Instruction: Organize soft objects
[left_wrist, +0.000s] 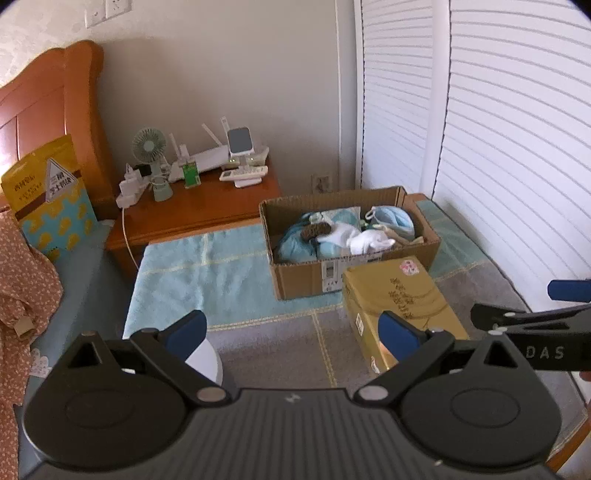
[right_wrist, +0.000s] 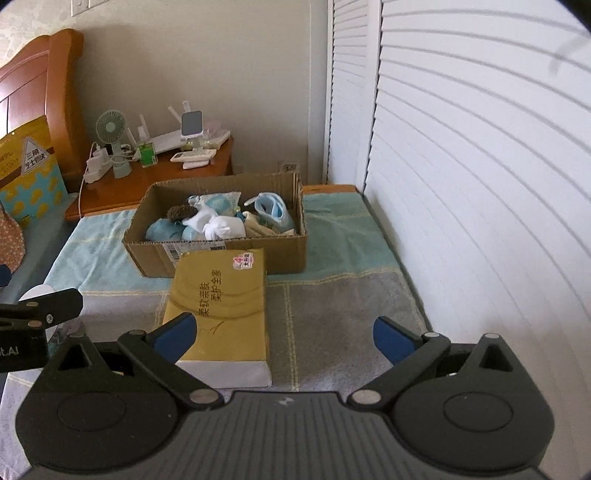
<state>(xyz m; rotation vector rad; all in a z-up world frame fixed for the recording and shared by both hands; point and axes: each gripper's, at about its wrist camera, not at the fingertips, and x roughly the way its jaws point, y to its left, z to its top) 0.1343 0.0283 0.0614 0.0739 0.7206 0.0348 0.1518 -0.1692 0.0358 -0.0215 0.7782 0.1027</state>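
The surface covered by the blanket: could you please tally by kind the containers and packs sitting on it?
Cardboard box, open and holding soft items: 1
Yellow tissue pack, in front of the box: 1
Total: 2

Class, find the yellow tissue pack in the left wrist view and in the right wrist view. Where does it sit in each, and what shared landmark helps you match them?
Left wrist view: the yellow tissue pack lies right of centre, beside the right blue pad.
Right wrist view: it lies left of centre, partly behind the left pad.
Shared landmark: the cardboard box just behind it.
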